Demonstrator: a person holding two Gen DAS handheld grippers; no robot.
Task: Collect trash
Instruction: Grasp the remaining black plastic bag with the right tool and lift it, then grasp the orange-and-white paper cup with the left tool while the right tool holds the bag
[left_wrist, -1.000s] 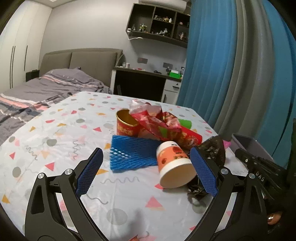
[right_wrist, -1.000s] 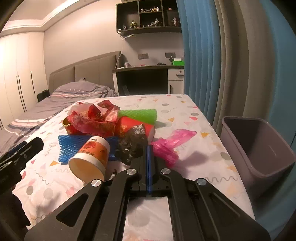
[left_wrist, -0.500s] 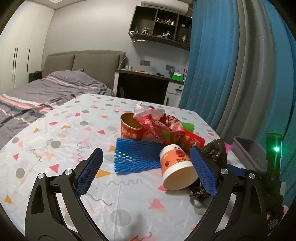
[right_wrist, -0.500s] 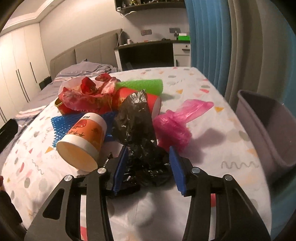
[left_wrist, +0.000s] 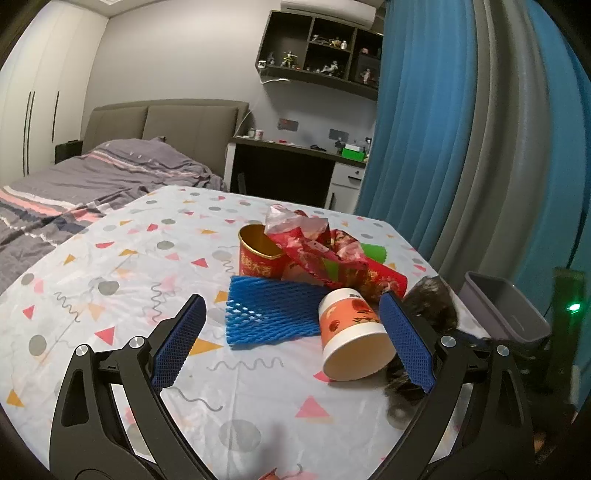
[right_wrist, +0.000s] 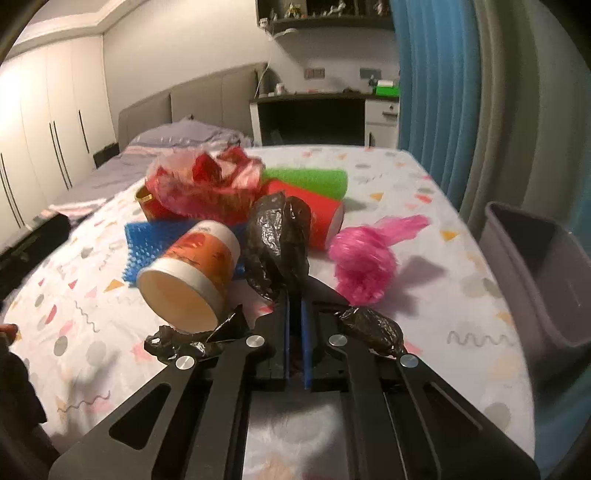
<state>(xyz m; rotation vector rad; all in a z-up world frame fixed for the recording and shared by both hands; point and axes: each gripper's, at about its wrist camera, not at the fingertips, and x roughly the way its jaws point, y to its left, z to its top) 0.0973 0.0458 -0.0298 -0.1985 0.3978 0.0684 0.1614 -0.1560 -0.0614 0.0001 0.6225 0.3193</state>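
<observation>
Since half a second ago the right gripper (right_wrist: 294, 314) has clamped shut on the black plastic bag (right_wrist: 277, 240). Its view alone shows the grey bin's (right_wrist: 532, 258) inside and the pink bag (right_wrist: 364, 258). The left gripper (left_wrist: 295, 332) hovers open over the table (left_wrist: 110, 277).

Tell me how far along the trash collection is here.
Early. The grey bin shows no trash inside. Right gripper is shut on the black plastic bag; left gripper is open. The paper cup, pink bag and wrapper pile remain.
</observation>
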